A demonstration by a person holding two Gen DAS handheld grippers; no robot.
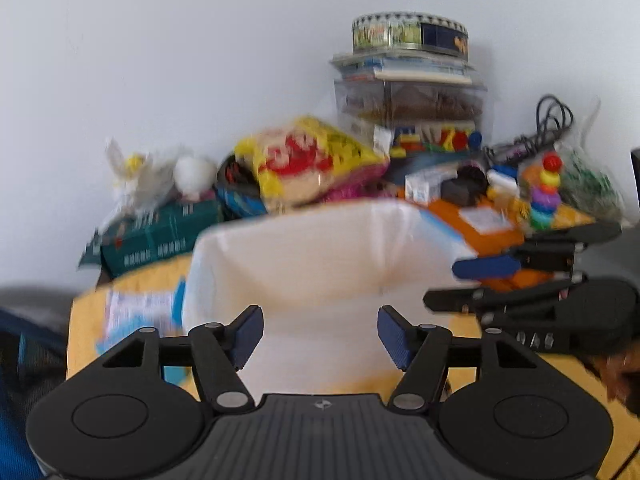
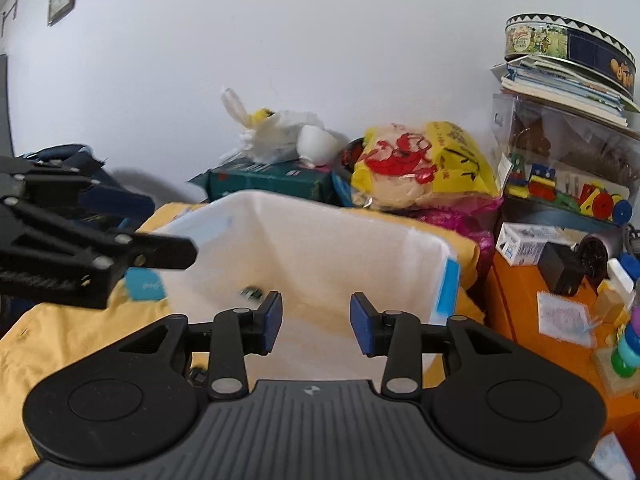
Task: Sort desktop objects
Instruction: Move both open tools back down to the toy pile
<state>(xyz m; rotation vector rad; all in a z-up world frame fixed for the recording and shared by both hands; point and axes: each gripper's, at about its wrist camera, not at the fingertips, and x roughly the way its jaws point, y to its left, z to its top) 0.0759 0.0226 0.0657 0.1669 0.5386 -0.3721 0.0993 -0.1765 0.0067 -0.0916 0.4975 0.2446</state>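
A white fabric bin (image 1: 320,256) stands on the yellow cloth, seen in both views (image 2: 320,248). My left gripper (image 1: 320,338) is open and empty, just in front of the bin. My right gripper (image 2: 316,322) is open and empty over the bin's near edge; a small dark green object (image 2: 252,293) lies in the bin beside its left finger. The right gripper shows at the right in the left wrist view (image 1: 468,284), and the left gripper shows at the left in the right wrist view (image 2: 176,254).
Clutter lines the wall behind: a yellow snack bag (image 2: 424,164), a green box (image 2: 272,180), a white plastic bag (image 2: 272,132), a clear case topped with books and a round tin (image 2: 568,48), an orange box (image 2: 532,304) and a ring stacker toy (image 1: 546,192).
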